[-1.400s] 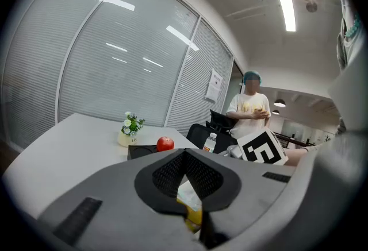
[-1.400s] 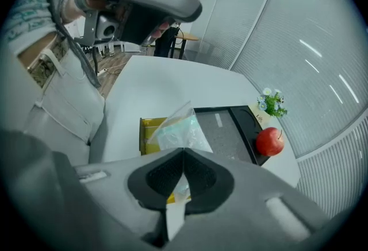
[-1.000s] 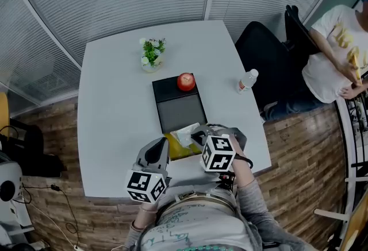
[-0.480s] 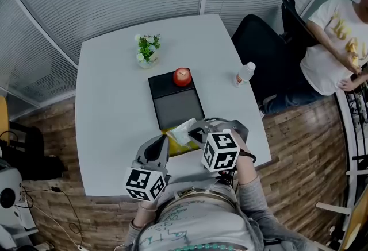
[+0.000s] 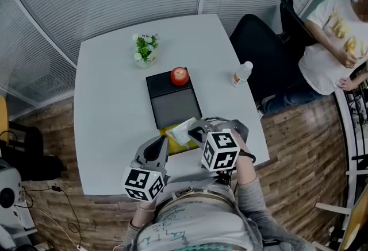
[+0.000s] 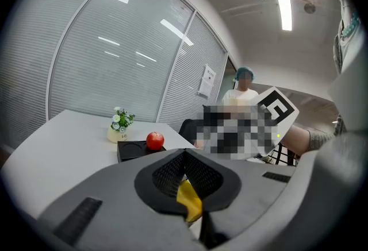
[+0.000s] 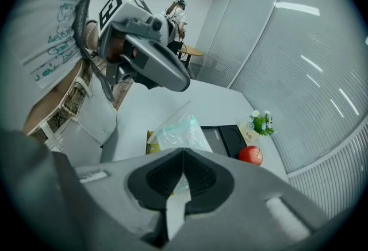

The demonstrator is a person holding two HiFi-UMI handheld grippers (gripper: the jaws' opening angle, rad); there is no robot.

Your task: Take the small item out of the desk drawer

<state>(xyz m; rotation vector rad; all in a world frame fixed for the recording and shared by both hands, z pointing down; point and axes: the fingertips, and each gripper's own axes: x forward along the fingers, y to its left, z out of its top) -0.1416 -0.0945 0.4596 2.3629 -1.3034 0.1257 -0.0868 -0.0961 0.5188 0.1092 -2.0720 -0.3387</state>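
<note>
On the desk [image 5: 109,106] a tray [image 5: 175,107] lies centrally, an apple [image 5: 179,76] on its far end; potted plant [image 5: 144,49] behind-left, bottle [image 5: 242,73] right; before the tray, near the desk's edge, a packet [image 5: 183,132] overlaps a pouch [image 5: 172,147]

1. I'm seeing a red apple [image 5: 179,76] sitting on the far right corner of a black tray [image 5: 172,107].
2. A small flower pot [image 5: 144,51] stands beyond the tray, to its left and apart from it.
3. A water bottle [image 5: 242,73] stands off to the right.
4. A seated person [image 5: 330,43] in a white shirt is at the far right.
</note>
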